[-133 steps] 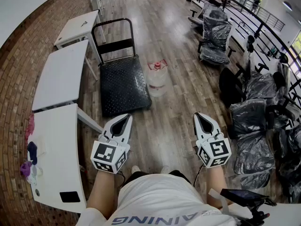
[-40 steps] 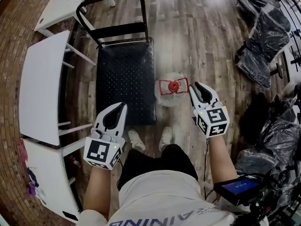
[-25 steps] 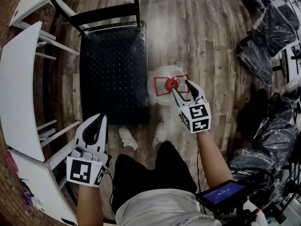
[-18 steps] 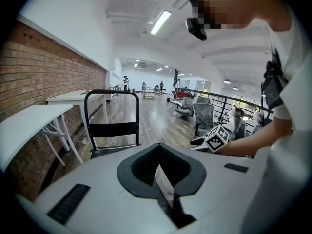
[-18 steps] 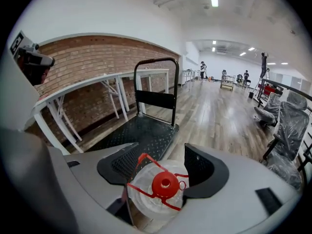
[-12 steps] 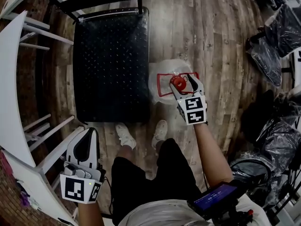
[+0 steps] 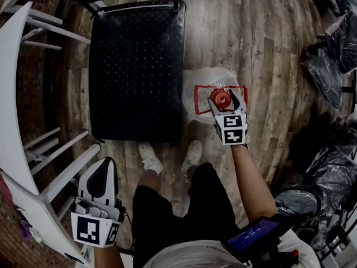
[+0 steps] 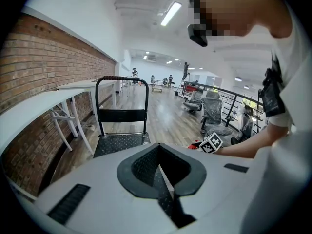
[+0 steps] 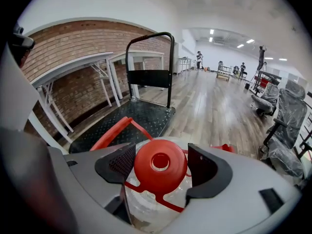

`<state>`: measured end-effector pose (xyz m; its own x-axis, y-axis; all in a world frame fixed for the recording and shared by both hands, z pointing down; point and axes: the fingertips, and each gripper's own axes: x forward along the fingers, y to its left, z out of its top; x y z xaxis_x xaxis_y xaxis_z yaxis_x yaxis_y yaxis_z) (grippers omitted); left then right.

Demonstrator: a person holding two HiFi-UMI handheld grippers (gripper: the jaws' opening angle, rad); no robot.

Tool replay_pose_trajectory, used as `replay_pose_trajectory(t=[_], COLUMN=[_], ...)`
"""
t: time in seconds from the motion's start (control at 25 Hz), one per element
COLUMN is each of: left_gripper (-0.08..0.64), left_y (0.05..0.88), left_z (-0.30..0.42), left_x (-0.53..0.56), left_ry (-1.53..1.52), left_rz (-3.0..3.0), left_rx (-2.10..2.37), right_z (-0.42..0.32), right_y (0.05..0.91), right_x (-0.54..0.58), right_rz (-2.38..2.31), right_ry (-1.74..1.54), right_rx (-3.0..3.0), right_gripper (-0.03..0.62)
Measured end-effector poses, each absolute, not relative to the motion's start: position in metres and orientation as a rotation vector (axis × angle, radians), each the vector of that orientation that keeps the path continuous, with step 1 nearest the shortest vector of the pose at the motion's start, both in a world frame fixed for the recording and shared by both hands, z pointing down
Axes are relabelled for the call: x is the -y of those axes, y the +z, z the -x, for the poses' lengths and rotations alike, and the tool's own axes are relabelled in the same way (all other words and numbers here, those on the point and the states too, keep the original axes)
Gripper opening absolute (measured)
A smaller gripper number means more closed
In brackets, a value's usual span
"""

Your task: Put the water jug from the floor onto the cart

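The clear water jug (image 7: 199, 95), with a red cap (image 7: 222, 99) and a red carry frame, stands on the wooden floor just right of the black cart platform (image 7: 134, 66). My right gripper (image 7: 226, 101) is down over the jug's top. In the right gripper view the cap (image 9: 160, 165) sits between the two fingers (image 9: 118, 164) with small gaps on either side, and the jaws are opening. My left gripper (image 7: 104, 172) hangs low at the left, away from the jug. Its jaws meet with nothing between them (image 8: 163, 177).
White tables (image 7: 11, 94) on metal legs line the brick wall left of the cart. The cart's upright handle (image 9: 148, 38) is at its far end. Chairs wrapped in black plastic (image 7: 334, 38) stand at the right. The person's shoes (image 7: 148, 158) are just behind the cart.
The person has walked up to the jug. My right gripper has come down over the red cap with its jaws wider apart. My left gripper has sunk to the lower left.
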<state>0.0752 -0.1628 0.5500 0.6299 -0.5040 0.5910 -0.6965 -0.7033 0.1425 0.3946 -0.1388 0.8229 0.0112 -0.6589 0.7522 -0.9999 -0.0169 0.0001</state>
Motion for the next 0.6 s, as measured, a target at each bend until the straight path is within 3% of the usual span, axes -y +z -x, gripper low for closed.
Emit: replay_pose_trajectory(t=[0.6], left_gripper=[0.000], left_y=[0.5466], left_z=[-0.0663], left_x=[0.1555], left_ry=[0.752], left_rz=[-2.490], left_rx=[0.971], right_z=[-0.4002], right_y=[0.8226], right_x=[0.1330], right_rz=[-1.797], right_ry=[0.791], right_rx=[1.660], right_gripper=[0.310])
